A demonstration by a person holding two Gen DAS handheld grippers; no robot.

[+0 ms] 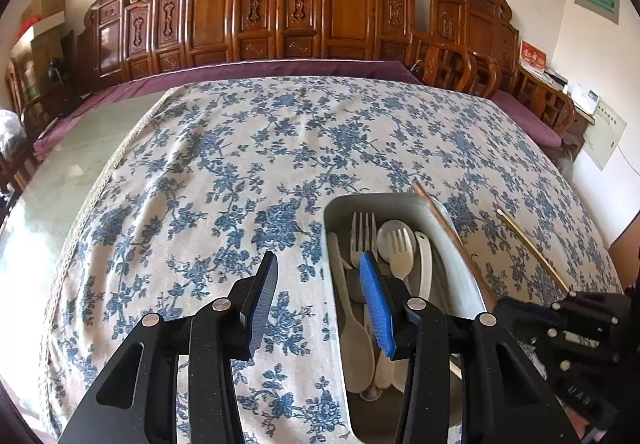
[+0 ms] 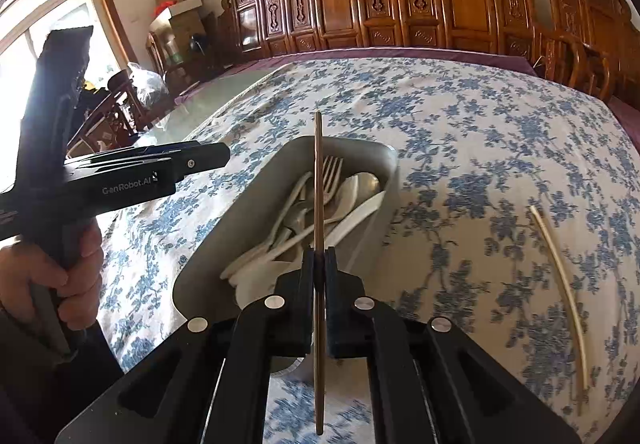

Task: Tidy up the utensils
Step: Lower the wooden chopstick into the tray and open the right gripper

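A grey tray (image 1: 332, 204) on the floral tablecloth holds forks, spoons and other pale utensils (image 1: 400, 252); it also shows in the right wrist view (image 2: 208, 252). My right gripper (image 2: 319, 256) is shut on a brown chopstick (image 2: 318, 180) and holds it above the tray; the same chopstick (image 1: 448, 228) slants over the tray's right rim in the left wrist view. My left gripper (image 1: 318, 272) is open and empty, over the tray's left edge. A pale chopstick (image 2: 560, 276) lies on the cloth to the right of the tray, also visible in the left wrist view (image 1: 532, 248).
The floral tablecloth (image 1: 240, 164) covers most of a glass-topped table (image 1: 80, 156). Carved wooden chairs (image 1: 280, 12) line the far side. Cardboard boxes (image 2: 180, 0) stand at the far left by a window.
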